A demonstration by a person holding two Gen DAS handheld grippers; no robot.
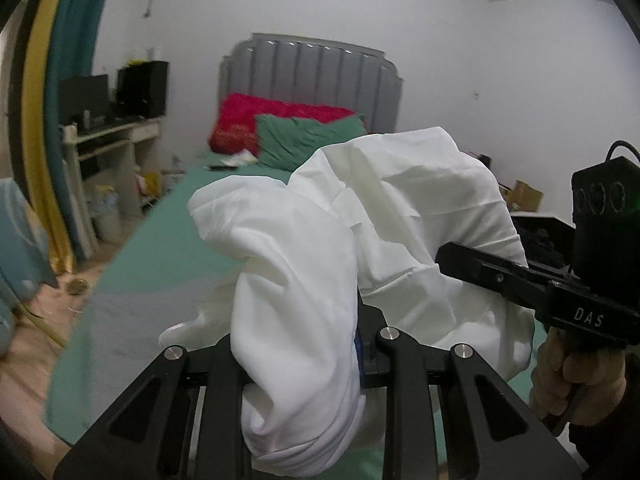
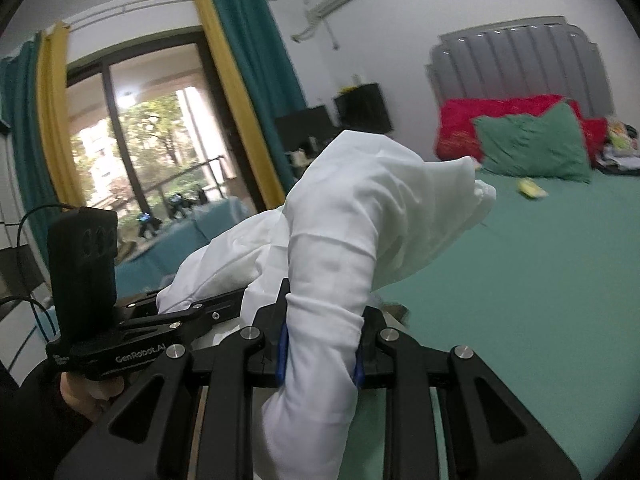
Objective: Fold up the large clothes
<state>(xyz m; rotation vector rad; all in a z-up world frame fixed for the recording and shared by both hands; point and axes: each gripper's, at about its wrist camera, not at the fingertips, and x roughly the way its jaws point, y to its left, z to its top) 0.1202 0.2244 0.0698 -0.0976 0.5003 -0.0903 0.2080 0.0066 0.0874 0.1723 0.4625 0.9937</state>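
The white garment [image 1: 304, 264] is bunched and lifted above the green bed [image 1: 168, 240], held between both tools. The left gripper [image 1: 304, 364] has its jaws clamped on one fold; the right gripper [image 2: 320, 356] has its jaws clamped on another, cloth draping over both

walls: white | bed [image 2: 540, 264]: green sheet, grey headboard [image 2: 520, 64] | glass door [image 2: 140, 132]: teal-yellow curtains [image 2: 248, 80]
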